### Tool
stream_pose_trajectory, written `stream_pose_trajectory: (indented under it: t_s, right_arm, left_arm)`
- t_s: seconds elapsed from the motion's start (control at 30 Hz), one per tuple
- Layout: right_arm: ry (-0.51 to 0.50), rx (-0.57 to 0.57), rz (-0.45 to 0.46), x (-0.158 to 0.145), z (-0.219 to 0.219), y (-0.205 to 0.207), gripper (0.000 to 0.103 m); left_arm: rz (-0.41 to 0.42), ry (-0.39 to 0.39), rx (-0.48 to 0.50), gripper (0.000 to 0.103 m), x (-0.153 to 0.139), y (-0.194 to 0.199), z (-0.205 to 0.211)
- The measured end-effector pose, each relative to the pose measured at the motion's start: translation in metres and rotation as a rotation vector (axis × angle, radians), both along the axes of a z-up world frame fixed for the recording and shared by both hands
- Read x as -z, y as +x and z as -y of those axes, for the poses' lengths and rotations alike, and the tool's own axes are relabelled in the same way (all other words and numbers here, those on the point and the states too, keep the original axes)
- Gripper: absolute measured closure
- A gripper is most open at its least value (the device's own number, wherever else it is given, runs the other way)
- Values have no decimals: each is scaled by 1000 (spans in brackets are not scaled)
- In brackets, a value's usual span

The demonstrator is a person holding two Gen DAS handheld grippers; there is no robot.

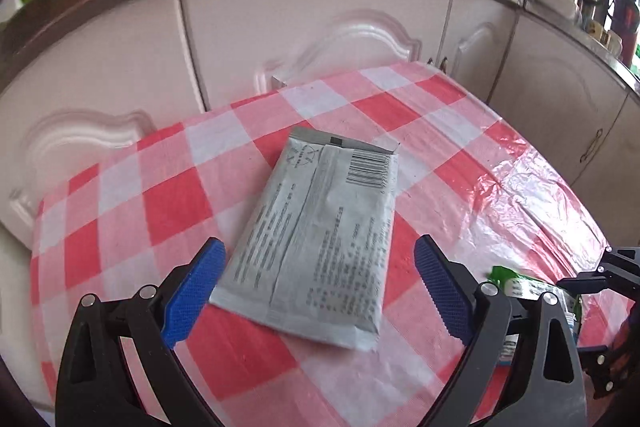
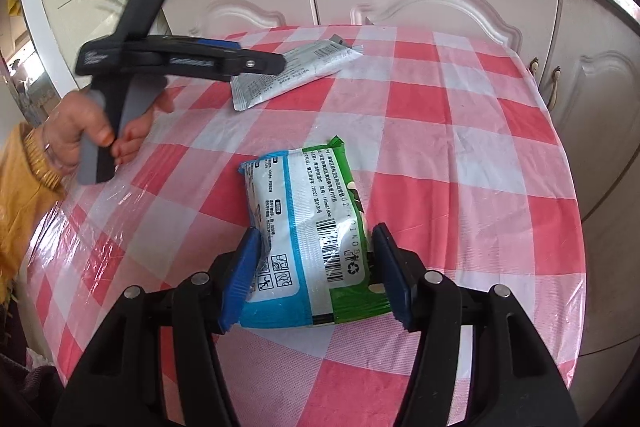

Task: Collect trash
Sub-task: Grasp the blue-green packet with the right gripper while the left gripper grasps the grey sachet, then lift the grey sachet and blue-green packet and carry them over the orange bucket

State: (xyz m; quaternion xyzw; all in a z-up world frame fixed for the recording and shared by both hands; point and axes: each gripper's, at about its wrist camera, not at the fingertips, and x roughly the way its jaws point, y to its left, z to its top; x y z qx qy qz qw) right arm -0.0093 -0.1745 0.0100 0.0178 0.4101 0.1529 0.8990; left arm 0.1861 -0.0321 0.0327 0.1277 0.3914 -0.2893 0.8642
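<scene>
Currently, two pieces of trash lie on the round table with the red-and-white checked plastic cloth [image 2: 460, 155]; neither is collected yet.

Left side: the left gripper [image 1: 316, 287] hangs over the flat grey foil sachet with a printed barcode [image 1: 320, 227]. Its blue pads [image 1: 192, 291] stand wide apart, clear of the sachet on both sides. The claw is released and grasps nothing. From the right wrist view, the person's hand [image 2: 92, 135] in a yellow knitted sleeve [image 2: 24, 187] holds this tool by its grip.

Right side: the right gripper [image 2: 316, 279] straddles the white, blue and green plastic wipes pack [image 2: 312, 239]. The left pad presses into the pack's wrapper; the right pad sits against or just beside the green edge. Judged state: closing on the pack, grip probably not yet firm.

Remaining: secure both items, lift, and carry them to a bin.

Not visible: no bin or trash bag appears in either view. The wipes pack is mostly cut off in the left wrist view. Print on both packages is unreadable.
</scene>
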Motion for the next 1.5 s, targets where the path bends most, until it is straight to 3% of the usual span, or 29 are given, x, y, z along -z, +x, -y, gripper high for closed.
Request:
stream_pose_trajectory:
  t_s: [0.13,0.33,0.6,0.7,0.8,1.13,1.5]
  right_arm:
    - [12,-15,-2,1,0,2,37]
    - [21,-51,-10,1,-4,3,25]
    - [54,-46,-10,1,1,2,25]
    - [54,-45,-10,1,1,3,25]
    - [48,-45,-10,1,0,3,25]
    - [42,-42,-9,2,0,4,25]
    - [26,-39,-7,2,-2,4,26]
  left_arm:
    - [-26,35,33,9,6,19,9]
    - [-87,26,62,9,17,37,20]
    - [-64,22,47,8,23,41,27]
    - [-49,11,25,13,22,40,27]
    - [-43,-16,-5,23,20,37,22]
    - [-37,-27,-68,29,20,1,15]
    - [-47,-89,-172,30,23,-78,-31]
